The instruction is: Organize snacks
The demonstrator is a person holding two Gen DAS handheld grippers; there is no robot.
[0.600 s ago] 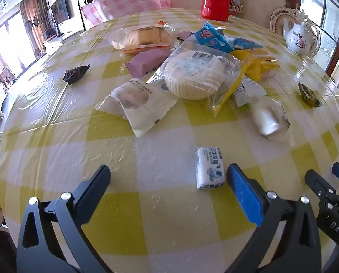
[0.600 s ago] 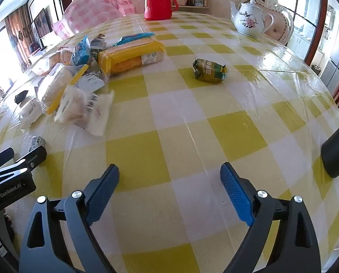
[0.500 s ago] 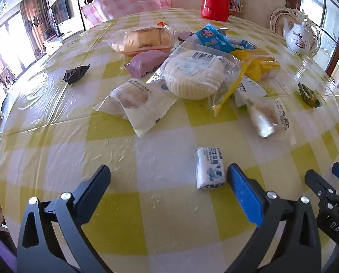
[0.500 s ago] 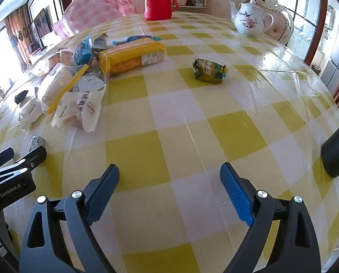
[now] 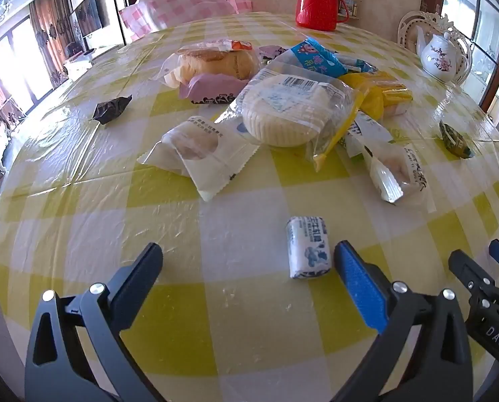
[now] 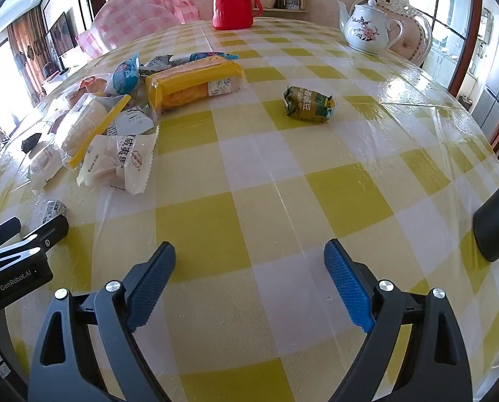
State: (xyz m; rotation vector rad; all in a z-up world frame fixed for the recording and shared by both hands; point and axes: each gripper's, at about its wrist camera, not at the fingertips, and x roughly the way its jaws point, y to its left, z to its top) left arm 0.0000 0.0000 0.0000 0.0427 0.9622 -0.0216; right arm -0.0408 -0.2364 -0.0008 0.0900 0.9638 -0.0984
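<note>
left gripper and right gripper both spread wide, empty | snack pile mid-table; small white packet just beside left's blue pad | advice: centre over packet, then close gently

A round table under a yellow-checked cover bears a snack pile at its middle, a red thermos at twelve o'clock, a teapot at two.
</note>
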